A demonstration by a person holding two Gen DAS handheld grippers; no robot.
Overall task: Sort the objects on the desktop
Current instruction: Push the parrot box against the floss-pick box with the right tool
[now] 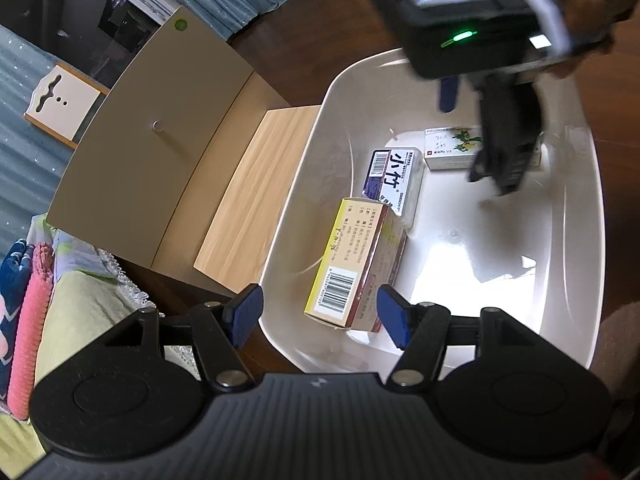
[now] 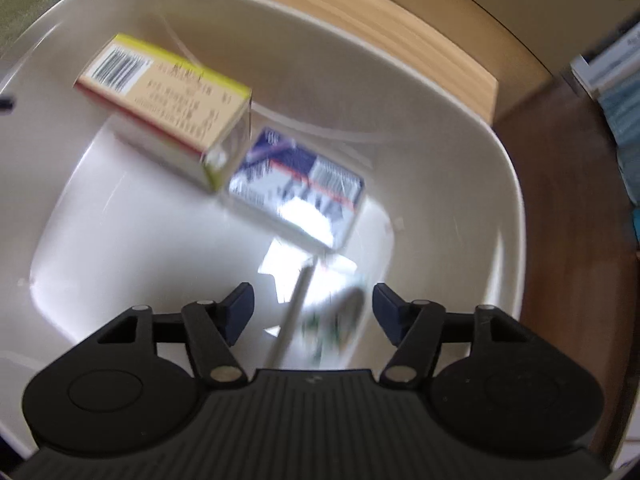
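White basin [image 1: 576,240] holds three boxes; both hand-held grippers [image 1: 320,316] [image 2: 314,312] gape, empty.

In your right wrist view, motion blur smears the print on the yellow-edged cardboard box [image 2: 168,108] and the blue-and-white carton [image 2: 296,196]. Your right gripper [image 1: 500,176] hides part of the small white box with green figures [image 1: 448,148].

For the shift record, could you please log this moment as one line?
left tongs: open beside yellow box | right tongs: open over white box | white basin: holds three boxes
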